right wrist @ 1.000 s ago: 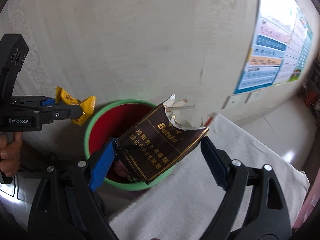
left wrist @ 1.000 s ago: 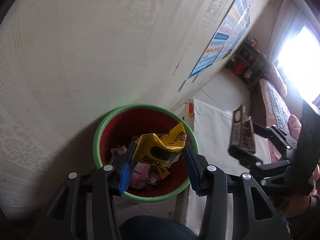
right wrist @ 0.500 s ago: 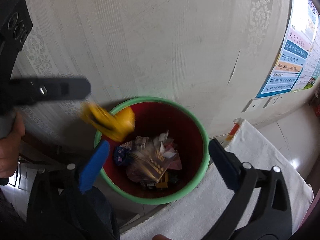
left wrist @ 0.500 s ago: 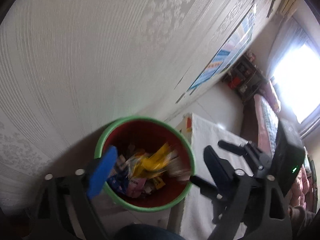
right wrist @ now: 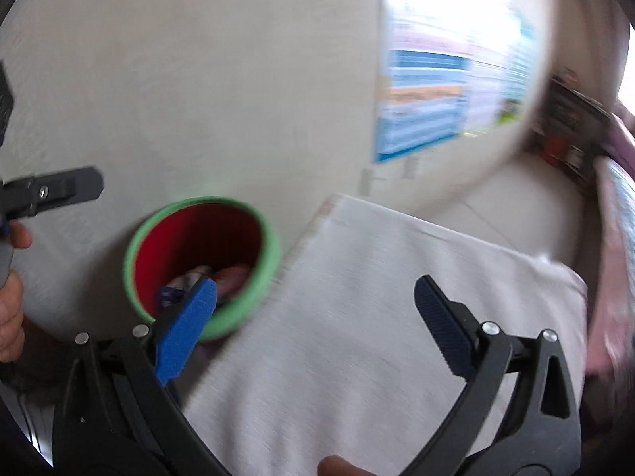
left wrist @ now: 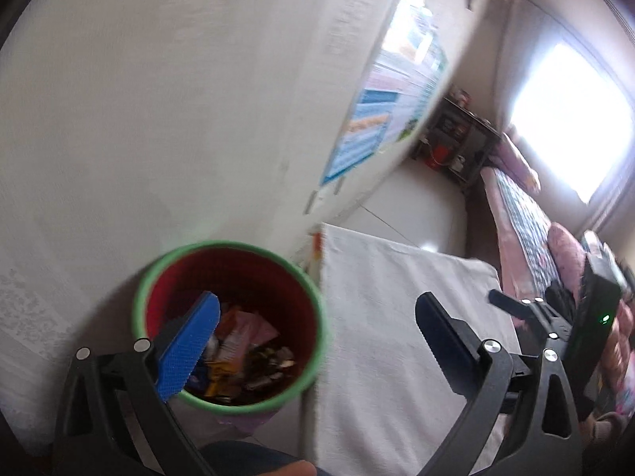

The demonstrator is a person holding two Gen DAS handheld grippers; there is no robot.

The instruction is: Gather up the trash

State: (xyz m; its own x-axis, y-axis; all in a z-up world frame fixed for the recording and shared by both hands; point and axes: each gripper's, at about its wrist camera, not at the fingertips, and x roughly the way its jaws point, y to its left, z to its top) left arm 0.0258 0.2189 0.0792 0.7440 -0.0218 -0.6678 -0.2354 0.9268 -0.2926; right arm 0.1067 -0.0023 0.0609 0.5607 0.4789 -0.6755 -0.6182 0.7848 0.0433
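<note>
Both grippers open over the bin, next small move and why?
Probably swing both away from the bin to look for more trash. The left gripper and right gripper have just been opening and now stand wide with nothing between the jaws, and wrappers lie inside the bin. The white cloth beside it shows no trash in view.

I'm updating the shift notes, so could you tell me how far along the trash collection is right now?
Done: wrappers lie piled inside the red bin, beside the white-covered table. In hand: nothing; the left gripper and right gripper have just been opening, with nothing between their jaws. Left: no loose trash shows on the cloth in these blurred views; elsewhere can't be judged.
</note>
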